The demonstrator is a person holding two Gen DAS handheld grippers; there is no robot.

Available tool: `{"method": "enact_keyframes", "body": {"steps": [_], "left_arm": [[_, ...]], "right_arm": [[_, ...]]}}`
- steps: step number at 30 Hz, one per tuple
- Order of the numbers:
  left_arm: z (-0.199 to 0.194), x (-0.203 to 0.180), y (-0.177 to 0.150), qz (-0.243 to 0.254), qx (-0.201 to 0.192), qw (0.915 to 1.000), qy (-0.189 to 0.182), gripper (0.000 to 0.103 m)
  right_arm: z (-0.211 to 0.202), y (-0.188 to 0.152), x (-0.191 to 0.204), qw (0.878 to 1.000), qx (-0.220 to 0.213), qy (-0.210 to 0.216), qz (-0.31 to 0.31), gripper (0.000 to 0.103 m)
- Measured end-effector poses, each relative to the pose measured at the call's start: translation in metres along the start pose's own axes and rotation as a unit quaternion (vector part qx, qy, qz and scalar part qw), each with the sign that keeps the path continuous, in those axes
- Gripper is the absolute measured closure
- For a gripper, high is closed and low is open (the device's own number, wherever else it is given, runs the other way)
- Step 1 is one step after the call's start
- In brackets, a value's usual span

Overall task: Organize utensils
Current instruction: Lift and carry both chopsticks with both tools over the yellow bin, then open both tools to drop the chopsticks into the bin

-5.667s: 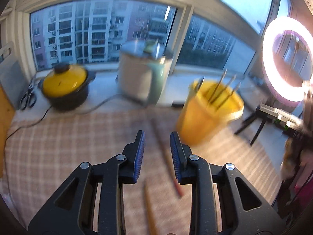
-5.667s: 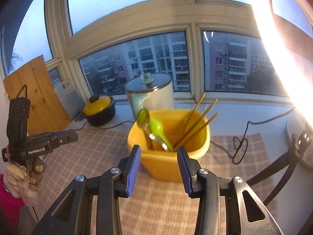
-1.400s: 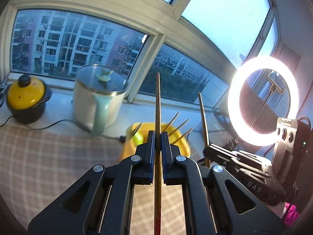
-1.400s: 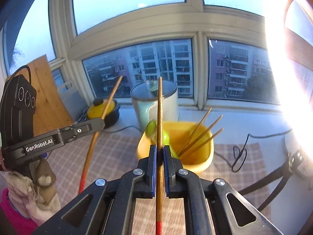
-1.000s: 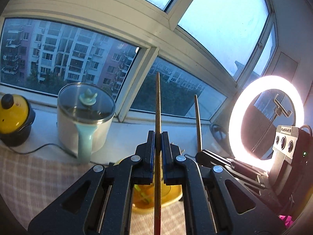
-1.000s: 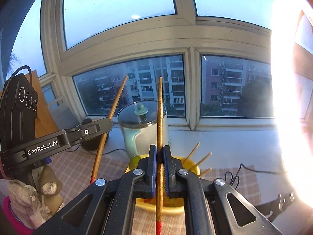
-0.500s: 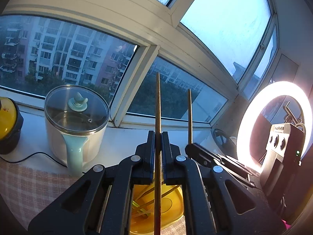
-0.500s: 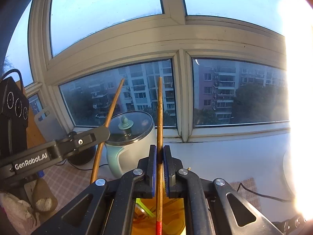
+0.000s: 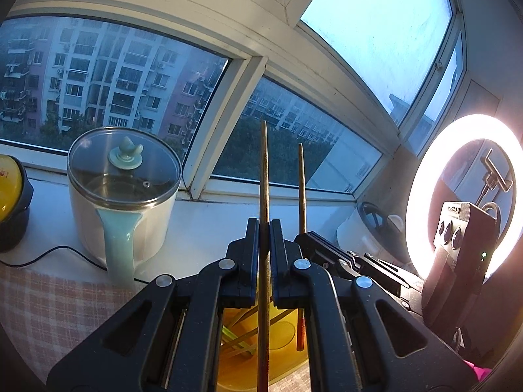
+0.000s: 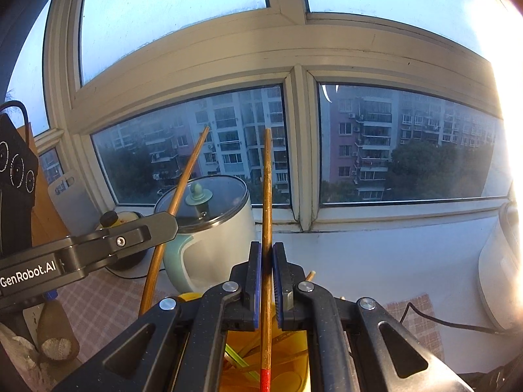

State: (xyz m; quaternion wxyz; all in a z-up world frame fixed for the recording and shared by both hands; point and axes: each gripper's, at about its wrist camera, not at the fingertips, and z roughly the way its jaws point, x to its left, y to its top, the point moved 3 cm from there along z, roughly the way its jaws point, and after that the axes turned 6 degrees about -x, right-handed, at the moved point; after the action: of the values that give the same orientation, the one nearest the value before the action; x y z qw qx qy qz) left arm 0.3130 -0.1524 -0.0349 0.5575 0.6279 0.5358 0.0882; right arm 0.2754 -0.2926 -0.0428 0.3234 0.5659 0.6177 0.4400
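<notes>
Chopsticks are being held upright, one slim wooden chopstick (image 9: 263, 176) clamped in the left hand-held gripper (image 9: 264, 228), another red-tipped wooden chopstick (image 10: 267, 196) pinched in the right hand-held gripper (image 10: 267, 251), both above the round yellow plastic tub (image 9: 287, 372). Released off-centre, either could probably strike the rim and tumble out. Long axes are running vertically, red ends pointing down.

- The left wrist view is aimed along its jaws towards the window, close above the yellow bowl (image 9: 287, 336).
- The right wrist view is aimed likewise; the lidded pot (image 10: 209, 228) and bowl are shared.
</notes>
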Motion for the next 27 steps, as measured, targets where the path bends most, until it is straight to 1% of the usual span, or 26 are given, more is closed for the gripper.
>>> {"method": "enact_keyframes", "body": {"steps": [8, 11, 12, 13, 14, 15, 16, 17, 19, 23, 27], "left_arm": [[-0.009, 0.005, -0.010, 0.012, 0.019, 0.9997, 0.009, 0.099], [-0.013, 0.005, -0.014, 0.022, 0.029, 0.9993, 0.013, 0.099], [-0.015, 0.004, -0.015, 0.028, 0.033, 0.9989, 0.016, 0.099], [-0.016, 0.003, -0.017, 0.034, 0.038, 0.9985, 0.021, 0.098], [-0.018, 0.003, -0.018, 0.038, 0.042, 0.9981, 0.024, 0.096], [-0.020, 0.003, -0.019, 0.039, 0.044, 0.9979, 0.027, 0.082], [-0.024, 0.003, -0.020, 0.039, 0.042, 0.9979, 0.031, 0.066], [-0.027, 0.004, -0.020, 0.037, 0.037, 0.9981, 0.032, 0.062], [-0.034, 0.004, -0.022, 0.036, 0.031, 0.9985, 0.029, 0.061], [-0.039, 0.004, -0.027, 0.046, 0.032, 0.9977, 0.037, 0.061], [-0.052, 0.010, -0.028, 0.038, 0.027, 0.9980, 0.043, 0.061]], "right_arm": [[-0.007, -0.015, -0.001, 1.000, 0.020, 0.005, 0.003, 0.099], [-0.010, -0.021, -0.001, 1.000, 0.030, 0.006, 0.003, 0.097], [-0.013, -0.023, -0.001, 0.999, 0.033, 0.007, 0.004, 0.088], [-0.015, -0.024, -0.001, 0.999, 0.034, 0.007, 0.005, 0.074], [-0.018, -0.026, -0.001, 0.999, 0.033, 0.006, 0.004, 0.070], [-0.021, -0.027, 0.000, 0.999, 0.032, 0.004, 0.003, 0.065], [-0.025, -0.030, 0.000, 0.999, 0.032, 0.002, 0.002, 0.061], [-0.027, -0.031, 0.000, 0.999, 0.034, 0.002, 0.003, 0.059], [-0.034, -0.034, -0.001, 0.999, 0.034, 0.002, 0.006, 0.051], [-0.046, -0.041, -0.003, 0.999, 0.037, 0.003, 0.014, 0.051], [-0.061, -0.044, -0.005, 0.999, 0.035, 0.003, 0.017, 0.051]]}}
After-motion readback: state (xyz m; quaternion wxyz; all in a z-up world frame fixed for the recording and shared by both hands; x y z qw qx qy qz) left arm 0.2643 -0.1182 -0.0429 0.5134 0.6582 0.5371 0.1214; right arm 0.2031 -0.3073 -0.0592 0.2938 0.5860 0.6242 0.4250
